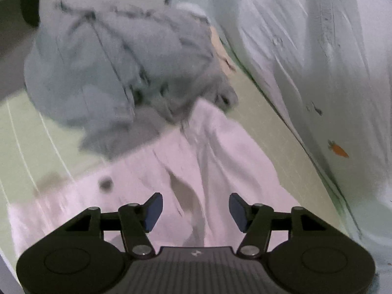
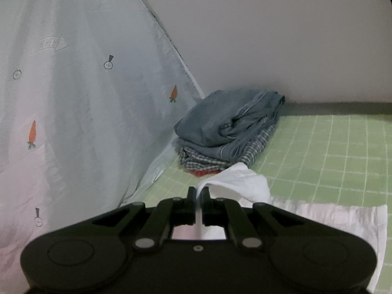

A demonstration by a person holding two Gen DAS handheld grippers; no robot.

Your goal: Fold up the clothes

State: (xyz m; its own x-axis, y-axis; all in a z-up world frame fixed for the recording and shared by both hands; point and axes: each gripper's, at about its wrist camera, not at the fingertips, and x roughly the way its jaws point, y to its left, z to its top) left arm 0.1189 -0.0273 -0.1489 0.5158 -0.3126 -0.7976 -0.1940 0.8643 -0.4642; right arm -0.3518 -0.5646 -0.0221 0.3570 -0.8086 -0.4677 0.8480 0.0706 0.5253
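A pale pink-white garment (image 1: 171, 171) lies on the green checked mat (image 1: 36, 142). My left gripper (image 1: 196, 210) is open just above it, holding nothing; the view is blurred. My right gripper (image 2: 199, 193) is shut on a fold of the same white garment (image 2: 240, 181), lifting its edge off the mat (image 2: 330, 152). The rest of the garment lies flat to the right (image 2: 343, 218).
A pile of grey-blue clothes (image 1: 110, 73) lies beyond the white garment; in the right wrist view it is a stack (image 2: 227, 127) with checked and red items beneath. A pale curtain with carrot print (image 2: 73, 85) hangs at the left, also in the left wrist view (image 1: 306, 61).
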